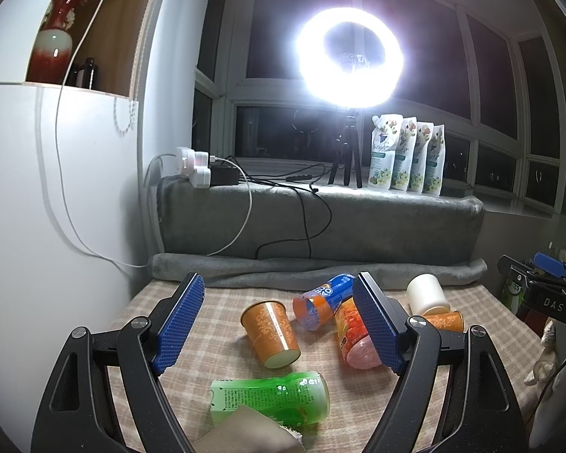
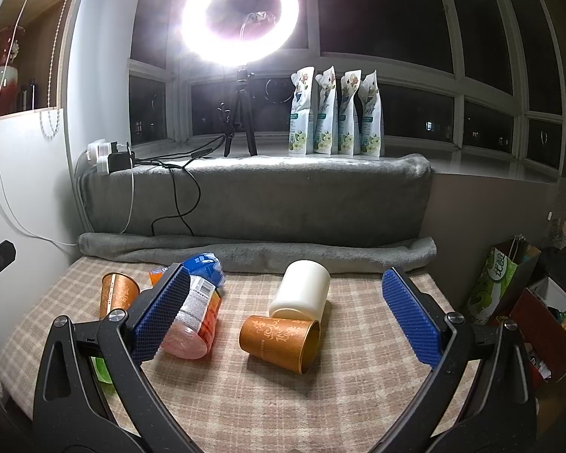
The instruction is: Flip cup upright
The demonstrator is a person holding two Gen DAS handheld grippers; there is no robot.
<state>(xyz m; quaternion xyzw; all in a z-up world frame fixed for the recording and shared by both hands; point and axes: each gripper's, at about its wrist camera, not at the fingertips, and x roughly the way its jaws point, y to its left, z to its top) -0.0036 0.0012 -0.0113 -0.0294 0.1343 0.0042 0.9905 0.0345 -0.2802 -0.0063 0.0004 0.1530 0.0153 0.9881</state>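
Both views show a checked cloth (image 2: 283, 396) with several cups lying on it. An orange patterned paper cup (image 2: 279, 341) lies on its side, mouth facing right. A white cup (image 2: 302, 294) lies on its side just behind it, touching it. My right gripper (image 2: 286, 271) is open above and in front of these two, holding nothing. Another orange paper cup (image 1: 271, 334) lies tilted with its pale end toward me, between the blue pads (image 1: 177, 324) of my open left gripper (image 1: 279, 279), untouched. In the left wrist view the white cup (image 1: 428, 294) sits far right.
A blue and orange snack cup (image 1: 320, 302), a red cup with a pink end (image 1: 352, 336) and a green bottle (image 1: 271, 396) lie among the cups. A rolled grey blanket (image 2: 256, 253) bounds the back. A white cabinet (image 1: 37, 207) stands left, and bags and boxes (image 2: 509, 294) right.
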